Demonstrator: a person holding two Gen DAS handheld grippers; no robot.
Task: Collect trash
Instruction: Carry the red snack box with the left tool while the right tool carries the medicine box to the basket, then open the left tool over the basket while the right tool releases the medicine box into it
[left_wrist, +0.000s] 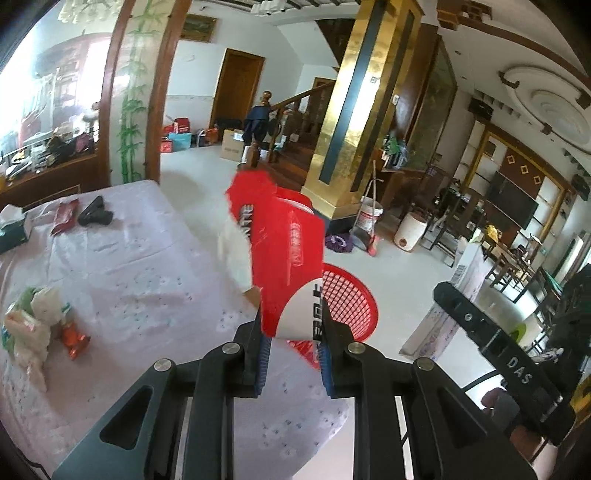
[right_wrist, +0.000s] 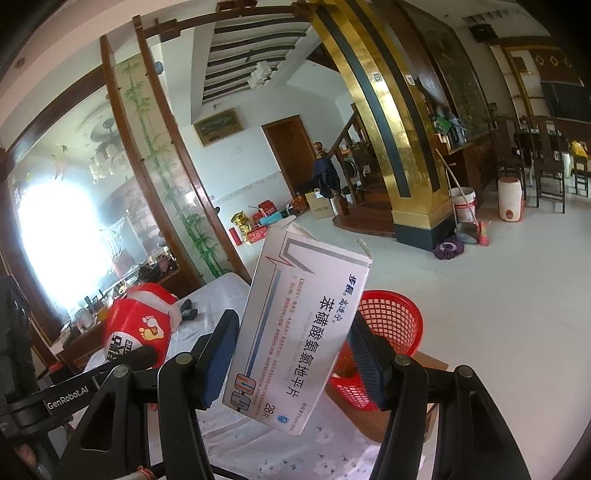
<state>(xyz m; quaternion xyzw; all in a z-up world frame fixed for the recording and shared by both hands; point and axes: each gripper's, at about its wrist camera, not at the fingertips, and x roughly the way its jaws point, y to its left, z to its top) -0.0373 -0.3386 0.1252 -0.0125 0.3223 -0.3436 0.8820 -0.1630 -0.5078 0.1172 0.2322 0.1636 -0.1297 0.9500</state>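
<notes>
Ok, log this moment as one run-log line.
left gripper: shut on red wrapper | right gripper: shut on white medicine box | red basket: on floor beyond table edge | more litter on table

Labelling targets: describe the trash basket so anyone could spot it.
Start at the table with the pale flowered cloth. Just past its far edge, on the white floor, stands the red basket. It is the only round, lattice-walled plastic container there.

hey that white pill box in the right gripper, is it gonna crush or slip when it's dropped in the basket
The pill box looks like thin card with an open end flap, so probably light and crushable. The right gripper pinches its flat faces; it likely won't slip. Released over the red basket, it may flutter.
</notes>
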